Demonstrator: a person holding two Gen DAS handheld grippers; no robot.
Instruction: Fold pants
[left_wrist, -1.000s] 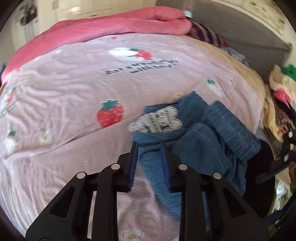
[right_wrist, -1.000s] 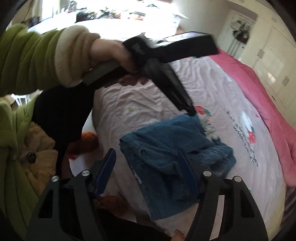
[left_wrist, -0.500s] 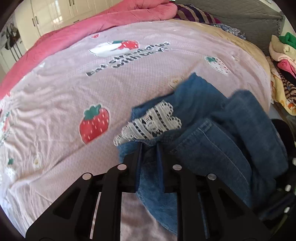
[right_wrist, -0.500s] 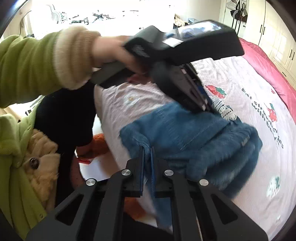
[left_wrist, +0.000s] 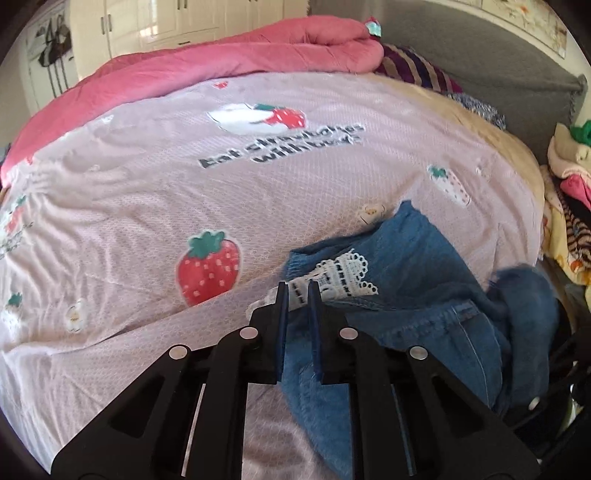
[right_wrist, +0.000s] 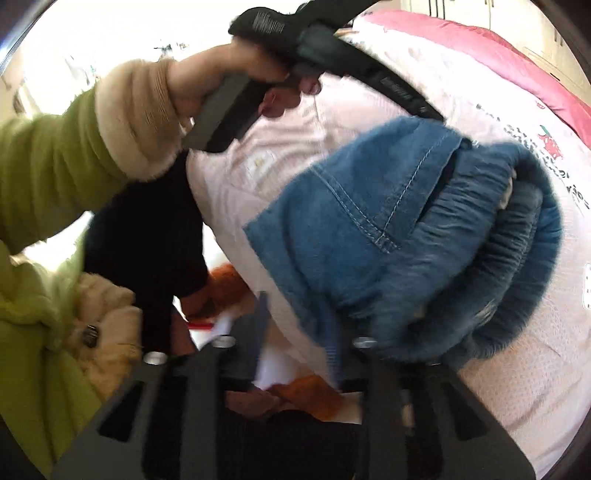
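The pants (left_wrist: 424, 332), blue denim with a white lace patch (left_wrist: 340, 273), lie bunched on the bed (left_wrist: 147, 192) near its front edge, and the next move turns on where their free edge sits from each pair of fingers. The left gripper (left_wrist: 297, 295) has its fingers nearly together, clamped on the denim edge right at the lace; the rest of the garment spreads away to the right of those fingers and slightly beyond them. Seen from the right wrist, the right gripper (right_wrist: 295, 325) has its fingers apart, having just been opening, and the lower corner of the pants (right_wrist: 388, 229) hangs close to the right-hand finger, though blur hides whether it touches. The bundle's long axis runs from that corner up and to the right, ending in the gathered waistband. My judgement is that the right side has to re-grip this near corner. The person's left hand (right_wrist: 221, 77) and green sleeve (right_wrist: 48, 147) cross above and to the left of the right fingers. Ahead of the left fingers the sheet is bare; a pink duvet (left_wrist: 221, 59) lies well beyond.
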